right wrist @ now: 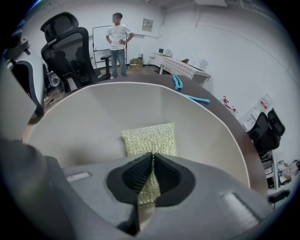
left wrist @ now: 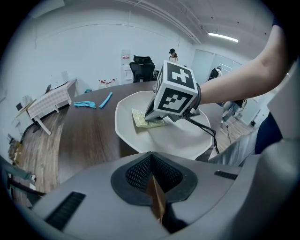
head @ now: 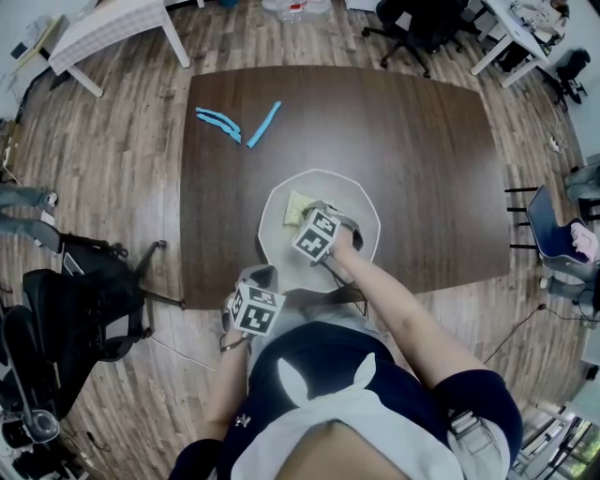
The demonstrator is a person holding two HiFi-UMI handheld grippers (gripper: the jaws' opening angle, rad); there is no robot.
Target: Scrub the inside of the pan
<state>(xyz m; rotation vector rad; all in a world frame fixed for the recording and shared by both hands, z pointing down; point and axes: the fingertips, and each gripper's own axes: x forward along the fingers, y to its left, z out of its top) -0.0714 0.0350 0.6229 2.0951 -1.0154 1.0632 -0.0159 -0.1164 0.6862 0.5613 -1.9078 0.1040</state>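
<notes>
Wood-plank floor (head: 122, 178) lies open on the left, right and far sides of a dark table (head: 422, 169). At the table's near edge the left gripper (left wrist: 151, 157) sits just beside the near-left rim of the white pan (head: 364, 214). Its jaws are together, and a thin brown sliver in their seam cannot be identified. The pan stands close to the near edge, with bare tabletop to its left, right and far sides. Inside it, the right gripper (right wrist: 152, 159) has its jaws closed on the near edge of a yellow-green scrub pad (right wrist: 150, 136), which lies flat on the pan's floor. Two blue strips (head: 217, 122) rest near the far-left corner, well apart from the pan. An office chair (head: 412, 23) stands beyond the far edge.
</notes>
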